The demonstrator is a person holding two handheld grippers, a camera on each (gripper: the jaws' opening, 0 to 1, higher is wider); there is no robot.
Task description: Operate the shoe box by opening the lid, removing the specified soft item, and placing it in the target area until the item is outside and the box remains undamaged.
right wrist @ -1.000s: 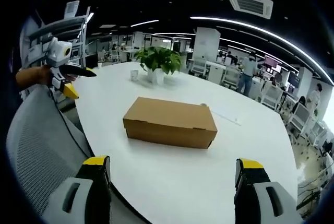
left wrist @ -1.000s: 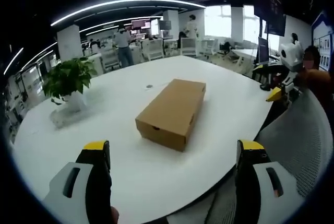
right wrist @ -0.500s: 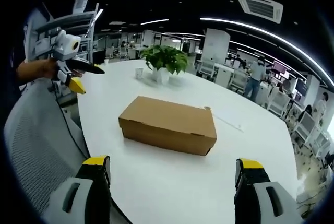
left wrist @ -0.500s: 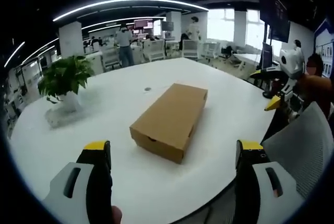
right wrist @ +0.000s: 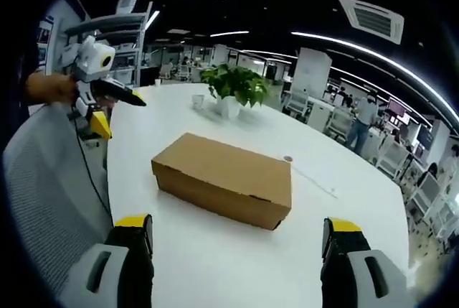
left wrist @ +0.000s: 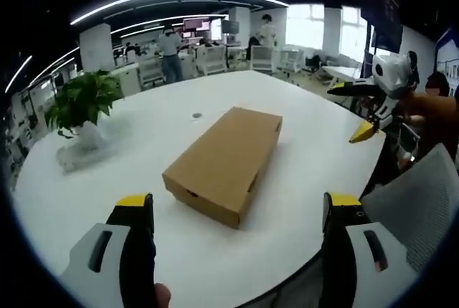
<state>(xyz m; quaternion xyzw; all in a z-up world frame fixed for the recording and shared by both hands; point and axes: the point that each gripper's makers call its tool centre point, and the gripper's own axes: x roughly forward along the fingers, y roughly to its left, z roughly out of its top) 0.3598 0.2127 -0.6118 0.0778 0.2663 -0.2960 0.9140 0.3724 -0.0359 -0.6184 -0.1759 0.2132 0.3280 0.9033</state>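
Shoe box [left wrist: 224, 162]: brown cardboard, lid closed, lying flat mid-way on the white table [left wrist: 301, 136]. Potted plant [left wrist: 80, 110]: far left of box. Left gripper [left wrist: 237, 211], right gripper [right wrist: 237, 232]: jaws wide, holding nothing, near table edge, apart from box.

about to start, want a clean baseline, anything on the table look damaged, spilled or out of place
Nothing stands out. The shoe box lies flat on the white table, lid shut, no visible dents or tears. The potted plant stands upright.
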